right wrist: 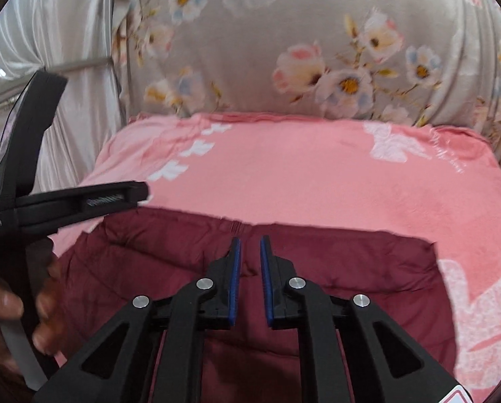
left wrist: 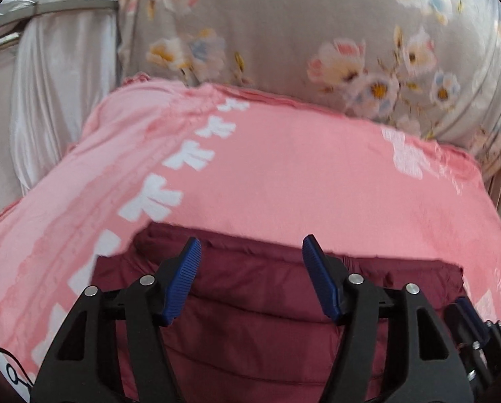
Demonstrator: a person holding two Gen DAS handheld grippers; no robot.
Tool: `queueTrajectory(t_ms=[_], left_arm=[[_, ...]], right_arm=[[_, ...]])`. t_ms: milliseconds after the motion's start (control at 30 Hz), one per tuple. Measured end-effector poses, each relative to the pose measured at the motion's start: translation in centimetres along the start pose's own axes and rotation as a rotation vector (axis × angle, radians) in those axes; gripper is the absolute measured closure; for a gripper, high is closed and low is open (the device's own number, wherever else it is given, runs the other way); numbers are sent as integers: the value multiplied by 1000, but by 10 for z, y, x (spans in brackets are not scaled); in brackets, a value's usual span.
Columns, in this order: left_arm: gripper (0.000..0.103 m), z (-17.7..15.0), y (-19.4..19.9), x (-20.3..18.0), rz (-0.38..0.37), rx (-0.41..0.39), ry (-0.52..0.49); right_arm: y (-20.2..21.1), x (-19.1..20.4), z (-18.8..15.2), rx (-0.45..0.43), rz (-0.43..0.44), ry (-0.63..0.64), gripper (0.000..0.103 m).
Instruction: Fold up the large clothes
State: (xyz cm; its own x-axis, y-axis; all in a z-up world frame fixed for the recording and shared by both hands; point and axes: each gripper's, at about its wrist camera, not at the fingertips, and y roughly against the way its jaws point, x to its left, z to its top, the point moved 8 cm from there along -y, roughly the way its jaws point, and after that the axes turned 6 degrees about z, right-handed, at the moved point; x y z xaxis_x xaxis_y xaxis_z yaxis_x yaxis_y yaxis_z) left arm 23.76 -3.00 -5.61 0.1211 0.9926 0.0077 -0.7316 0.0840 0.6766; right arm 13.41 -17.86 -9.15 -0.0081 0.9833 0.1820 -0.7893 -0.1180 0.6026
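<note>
A maroon quilted garment (left wrist: 257, 305) lies folded on a pink blanket (left wrist: 284, 174) with white prints. My left gripper (left wrist: 252, 245) hovers over the garment's far edge, open, with nothing between its blue pads. In the right wrist view the same garment (right wrist: 351, 268) fills the foreground. Over its middle, near an elastic gather, my right gripper (right wrist: 250, 245) has its pads almost together with only a thin gap and no cloth in it. A hand (right wrist: 1, 305) holds the left gripper's body (right wrist: 22, 208) at the left. The right gripper's body (left wrist: 468, 322) shows at the lower right of the left wrist view.
The pink blanket (right wrist: 284, 168) spreads beyond the garment on all sides. Behind it rises a grey floral fabric (right wrist: 250, 50). A white satin curtain (right wrist: 48, 16) hangs at the left with a metal rail across it.
</note>
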Motion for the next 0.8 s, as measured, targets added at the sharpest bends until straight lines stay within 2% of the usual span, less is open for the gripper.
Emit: queueTrajectory(t_ms=[100,267,533,800], left_arm=[[44,-21,-26,-8,15,81,-19],[44,-45,-58,-1,39,158,-8],[43,-56,-76,0,69,156,-2],[42,-64,-86,-3,80,139,0]], right_arm=[[-25,-5,-8,59,-5,-11,95],[-56,-17,-21,127,-1,-57,97],[-77,-21,-30,180,11,-75,101],[-86,-24,-38,196,23,-89,101]])
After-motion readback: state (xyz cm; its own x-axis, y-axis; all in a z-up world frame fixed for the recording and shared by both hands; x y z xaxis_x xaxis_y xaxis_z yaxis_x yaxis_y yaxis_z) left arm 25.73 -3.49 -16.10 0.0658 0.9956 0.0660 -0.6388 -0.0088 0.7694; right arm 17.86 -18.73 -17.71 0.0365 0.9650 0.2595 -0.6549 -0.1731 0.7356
